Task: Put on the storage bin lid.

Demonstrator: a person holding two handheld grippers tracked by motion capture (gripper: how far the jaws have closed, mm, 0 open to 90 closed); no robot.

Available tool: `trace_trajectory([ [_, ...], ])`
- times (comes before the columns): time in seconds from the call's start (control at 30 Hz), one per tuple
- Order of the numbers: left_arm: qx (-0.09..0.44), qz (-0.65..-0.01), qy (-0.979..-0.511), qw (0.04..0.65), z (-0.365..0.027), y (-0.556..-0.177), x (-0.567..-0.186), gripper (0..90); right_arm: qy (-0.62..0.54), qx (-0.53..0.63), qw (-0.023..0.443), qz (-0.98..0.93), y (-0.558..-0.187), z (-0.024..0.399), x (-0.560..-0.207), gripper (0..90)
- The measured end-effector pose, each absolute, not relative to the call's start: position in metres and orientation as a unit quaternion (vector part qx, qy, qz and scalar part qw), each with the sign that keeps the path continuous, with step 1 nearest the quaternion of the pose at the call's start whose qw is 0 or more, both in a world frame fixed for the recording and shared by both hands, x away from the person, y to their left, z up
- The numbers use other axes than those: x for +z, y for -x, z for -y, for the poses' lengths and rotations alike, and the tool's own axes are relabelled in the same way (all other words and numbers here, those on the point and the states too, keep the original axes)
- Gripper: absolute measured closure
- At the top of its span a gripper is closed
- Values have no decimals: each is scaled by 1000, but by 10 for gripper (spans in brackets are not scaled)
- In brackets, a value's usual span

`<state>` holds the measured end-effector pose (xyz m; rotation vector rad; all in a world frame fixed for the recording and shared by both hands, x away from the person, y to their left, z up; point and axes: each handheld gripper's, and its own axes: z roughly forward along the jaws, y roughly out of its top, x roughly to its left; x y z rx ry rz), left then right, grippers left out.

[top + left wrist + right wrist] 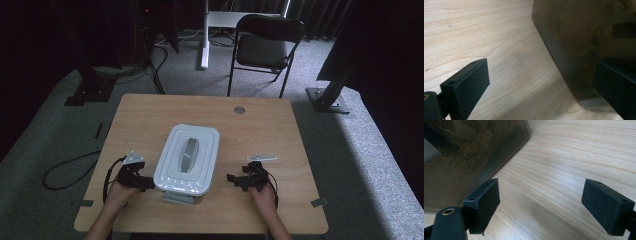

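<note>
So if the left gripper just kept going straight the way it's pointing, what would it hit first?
Probably the box. The left gripper is open, its right jaw already beside the box's dark translucent wall, bare table between the jaws. Depth is unclear, so it might only graze that wall.

Black tongs (150, 182) with blocky screw-holed jaws, grey three-cornered plates, trailing black cables.

Box (584, 37) top cut off by frame edge; contents blurred behind smoky wall.
</note>
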<state>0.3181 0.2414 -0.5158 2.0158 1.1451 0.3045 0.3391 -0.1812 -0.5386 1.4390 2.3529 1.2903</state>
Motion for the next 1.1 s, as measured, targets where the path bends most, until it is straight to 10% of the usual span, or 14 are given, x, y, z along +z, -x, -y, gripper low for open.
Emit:
trace_trajectory([
  [1.1,175,-473,-757,415,-261,-312,-531,23,-497,404,123,-758,-336,217,-542,139],
])
